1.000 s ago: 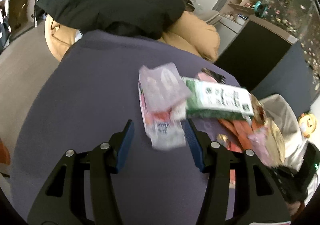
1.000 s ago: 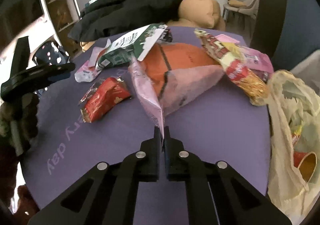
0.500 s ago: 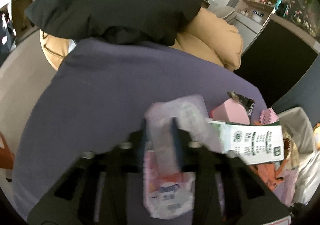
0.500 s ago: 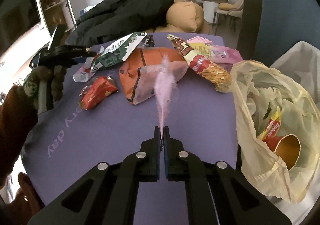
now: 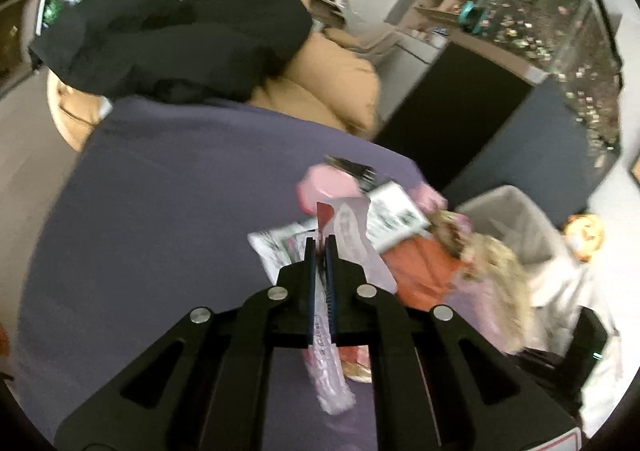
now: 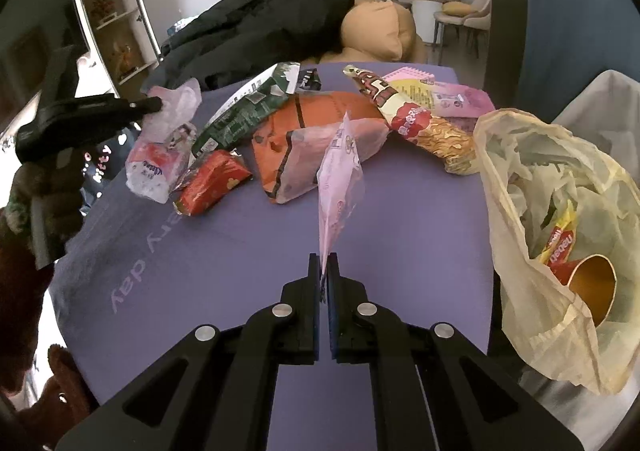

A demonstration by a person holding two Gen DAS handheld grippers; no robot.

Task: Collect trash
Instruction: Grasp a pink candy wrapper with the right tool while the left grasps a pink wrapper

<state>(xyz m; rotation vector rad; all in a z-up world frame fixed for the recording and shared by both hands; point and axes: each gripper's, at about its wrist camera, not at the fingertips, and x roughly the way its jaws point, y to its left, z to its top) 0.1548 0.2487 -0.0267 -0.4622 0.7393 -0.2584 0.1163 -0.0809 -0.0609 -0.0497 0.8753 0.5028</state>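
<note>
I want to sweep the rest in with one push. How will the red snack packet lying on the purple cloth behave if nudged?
The red snack packet looks crumpled and puffy, so it is probably light and would slide rather than roll. Its glossy film suggests it is slippery. The purple cloth beneath may bunch up.

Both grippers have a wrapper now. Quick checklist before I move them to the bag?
1. Right gripper shut on pink wrapper: ok.
2. Left gripper, jaws just closed, shut on clear wrapper: ok.
3. Pink wrapper clear of the table: ok, it hangs free.
4. Clear wrapper free of the green packet: cannot tell, they lie close.
5. Bag mouth open: ok, cup visible inside.
6. Room left in bag: cannot tell.
</note>
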